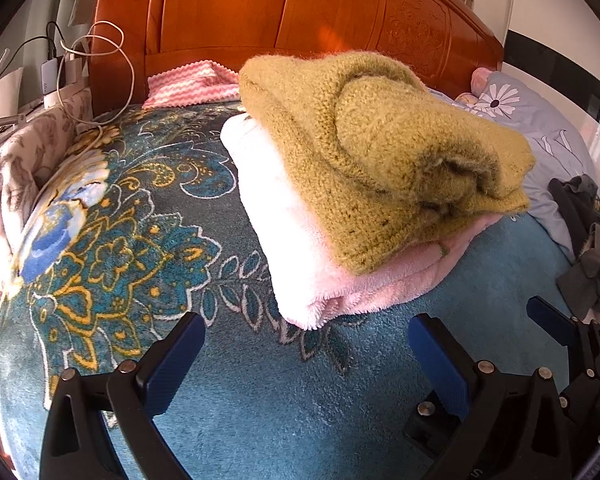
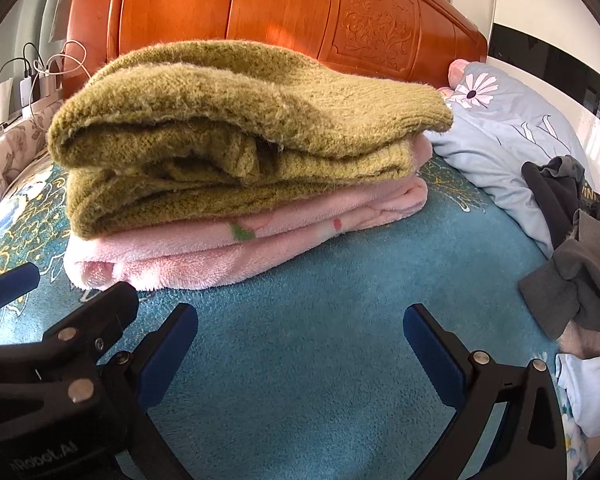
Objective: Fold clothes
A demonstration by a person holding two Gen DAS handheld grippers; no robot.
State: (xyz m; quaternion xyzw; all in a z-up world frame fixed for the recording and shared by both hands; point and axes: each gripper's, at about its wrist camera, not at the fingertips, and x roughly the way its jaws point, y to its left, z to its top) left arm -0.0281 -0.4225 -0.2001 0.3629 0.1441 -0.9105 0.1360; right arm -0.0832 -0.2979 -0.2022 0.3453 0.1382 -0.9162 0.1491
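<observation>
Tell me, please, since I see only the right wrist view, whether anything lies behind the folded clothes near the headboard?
Observer: Yes, a pink-and-white zigzag cloth lies by the headboard, behind the olive sweater.
Operator: Thank you. Is the left claw open?
Observer: Yes, the left claw is open and empty, just short of the pink fleece.
Operator: Is the sweater's top flat?
Observer: No, a rolled hump runs across it.
</observation>
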